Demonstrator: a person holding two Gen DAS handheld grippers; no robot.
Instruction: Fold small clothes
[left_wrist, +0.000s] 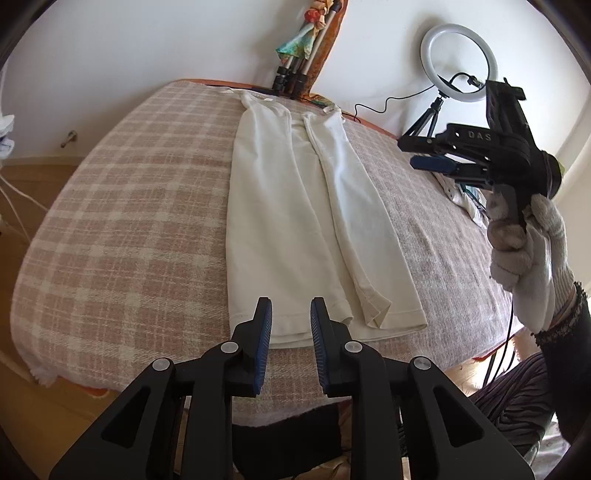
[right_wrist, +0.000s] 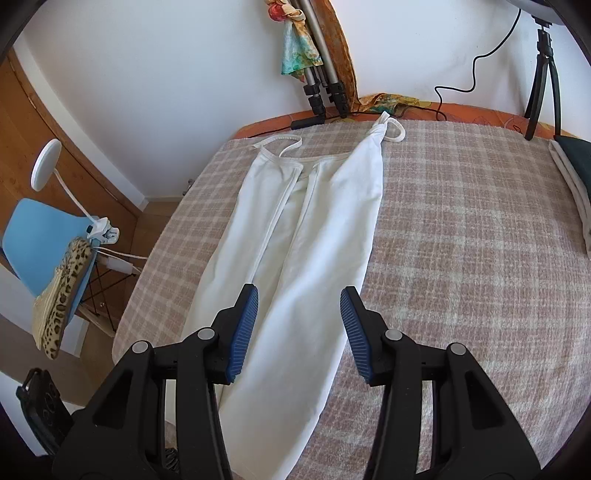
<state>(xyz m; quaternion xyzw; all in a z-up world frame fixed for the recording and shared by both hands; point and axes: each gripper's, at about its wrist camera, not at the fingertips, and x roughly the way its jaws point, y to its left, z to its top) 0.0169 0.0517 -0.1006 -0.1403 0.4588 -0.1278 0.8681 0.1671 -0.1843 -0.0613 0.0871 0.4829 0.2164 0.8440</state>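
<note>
on the bed (right_wrist: 461, 229): white garment (left_wrist: 295, 221) lies flat, sides folded in.
both tools, left tool (left_wrist: 291, 314) and right tool (right_wrist: 299, 306), released and empty; you should pinch both hem corners evenly.

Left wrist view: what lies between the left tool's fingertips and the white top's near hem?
Nothing. In the left wrist view the left tool hovers open over the white strappy cotton top, its tips overlapping the hem.

black claw (left_wrist: 291, 347) – blue ribbed pads, silver screws; white knit glove (left_wrist: 528, 254)
</note>
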